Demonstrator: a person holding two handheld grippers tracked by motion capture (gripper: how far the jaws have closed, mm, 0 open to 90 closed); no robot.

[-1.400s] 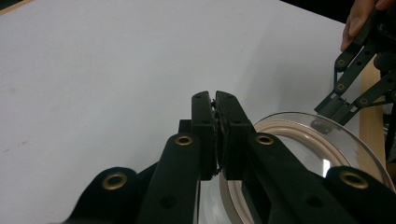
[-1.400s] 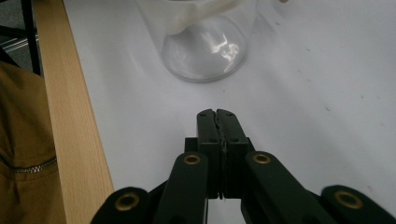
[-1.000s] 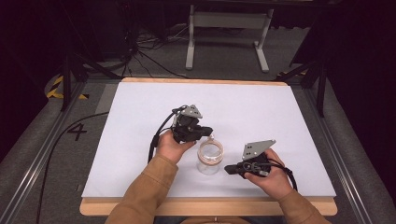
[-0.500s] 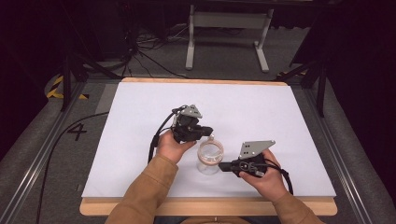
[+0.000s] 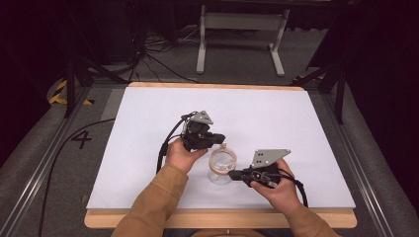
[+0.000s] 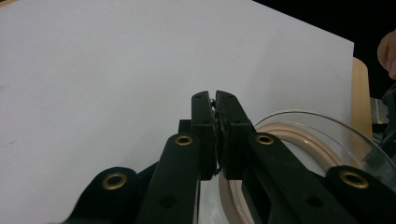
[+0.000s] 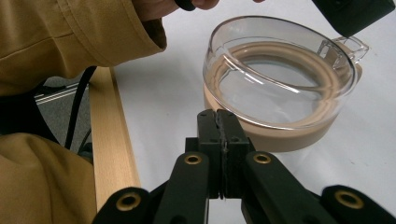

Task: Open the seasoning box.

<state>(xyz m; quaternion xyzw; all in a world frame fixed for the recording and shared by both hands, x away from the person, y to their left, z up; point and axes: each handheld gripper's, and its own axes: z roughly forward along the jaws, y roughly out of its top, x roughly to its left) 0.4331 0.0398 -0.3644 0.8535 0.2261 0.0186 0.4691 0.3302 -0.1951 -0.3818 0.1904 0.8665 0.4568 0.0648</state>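
A person in tan sleeves sits at the near edge of a white table, holding a two-jaw gripper in each hand. Between the hands, toward the table's near edge, stands a clear round container with a beige ring seated inside it and a small tab on its rim. The left gripper reaches in from the container's far left side, its tips at the tabbed part of the rim; in the left gripper view its jaws are pressed together, and whether a sliver of the rim is caught between them I cannot tell. The right gripper lies low on the container's near right side, just beside its wall; in the right gripper view its jaws are clenched on nothing, pointing at the beige band at the container's base. The step in hand looks like steadying the container at its rim with the left gripper while the right gripper lines up on it. The next move would likely call for the right jaws to part first, then come in over the wall or rim, gently, since a light clear container may slide or tip.
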